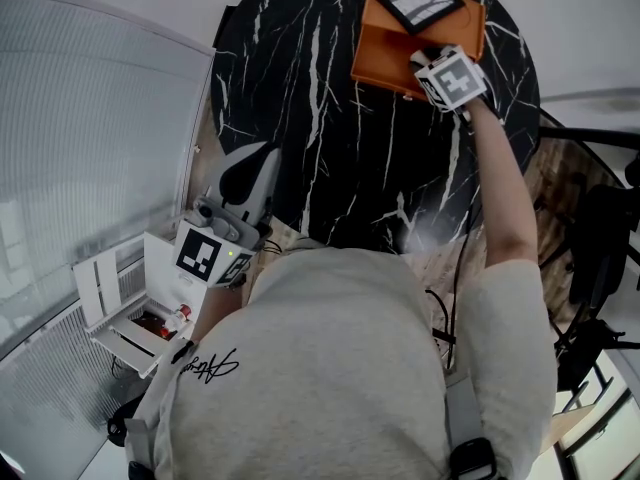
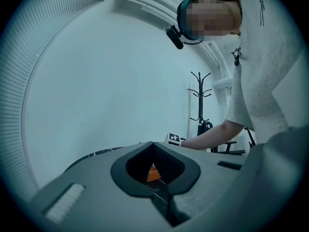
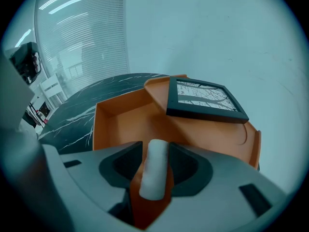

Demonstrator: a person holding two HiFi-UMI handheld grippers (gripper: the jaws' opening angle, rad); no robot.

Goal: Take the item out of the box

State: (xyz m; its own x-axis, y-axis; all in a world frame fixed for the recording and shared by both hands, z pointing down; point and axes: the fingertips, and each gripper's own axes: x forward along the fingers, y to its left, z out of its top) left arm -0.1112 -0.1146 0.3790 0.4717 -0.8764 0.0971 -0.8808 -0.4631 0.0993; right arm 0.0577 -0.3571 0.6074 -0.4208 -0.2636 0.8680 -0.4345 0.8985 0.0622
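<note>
An orange box (image 1: 385,53) stands at the far side of the round black marble tabletop (image 1: 320,118). The frame (image 1: 418,3), black-edged with a veined face, lies tilted across the box's far side and rests on the sloped far wall, above the floor of the box.

In the right gripper view the box (image 3: 125,124) shows its orange floor and left wall, with the frame (image 3: 205,100) propped on the far slope beyond them. The right gripper (image 1: 432,63) is at the box's near right edge. Its jaws (image 3: 155,151) are closed on an upright orange piece topped by a rounded white strip, which appears to be the box's near wall.

The left gripper (image 1: 255,168) is held close to the person's body at the near left of the tabletop, well apart from the box. In its own view the left gripper (image 2: 153,146) has its jaws together with nothing between them. Through the gap in the pads a sliver of the box (image 2: 153,174) and the tabletop (image 2: 96,154) can be seen.

A white shelf (image 1: 130,318) at the lower left holds small things, one of them red.
</note>
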